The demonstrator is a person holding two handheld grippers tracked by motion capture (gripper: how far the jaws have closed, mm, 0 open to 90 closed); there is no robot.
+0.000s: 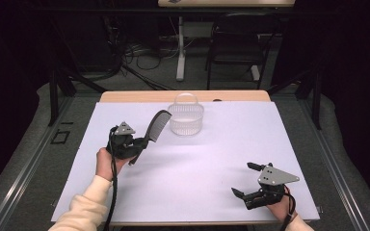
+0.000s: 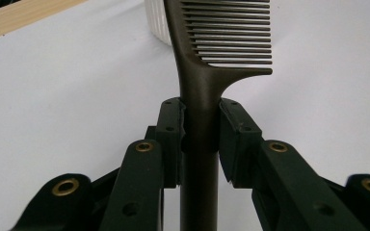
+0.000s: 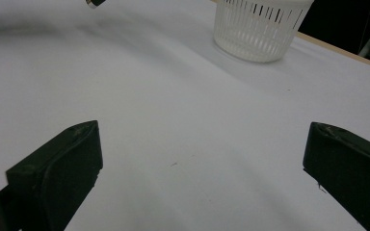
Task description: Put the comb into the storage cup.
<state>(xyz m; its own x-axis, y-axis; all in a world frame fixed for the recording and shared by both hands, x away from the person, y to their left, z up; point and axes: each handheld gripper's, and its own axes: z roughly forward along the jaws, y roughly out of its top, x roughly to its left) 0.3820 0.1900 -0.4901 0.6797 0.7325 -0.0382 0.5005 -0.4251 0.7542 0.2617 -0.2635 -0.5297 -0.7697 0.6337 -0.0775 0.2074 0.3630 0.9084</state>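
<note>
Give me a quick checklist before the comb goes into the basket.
1. Left hand-held gripper clamped on the comb handle: ok.
2. Comb lifted off the white table cover, teeth end up: ok.
3. Basket upright with its mouth open: ok.
4. Basket handle raised over the mouth, could catch the comb: not ok.
5. Right hand-held gripper open, holding nothing, well away from the basket: ok.
6. Basket free of other contents: cannot tell.

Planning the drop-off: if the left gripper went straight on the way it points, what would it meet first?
Probably the white basket: the left gripper, shut on the comb, points toward it, and the comb's tip would likely touch first. Depth is unclear.
</note>
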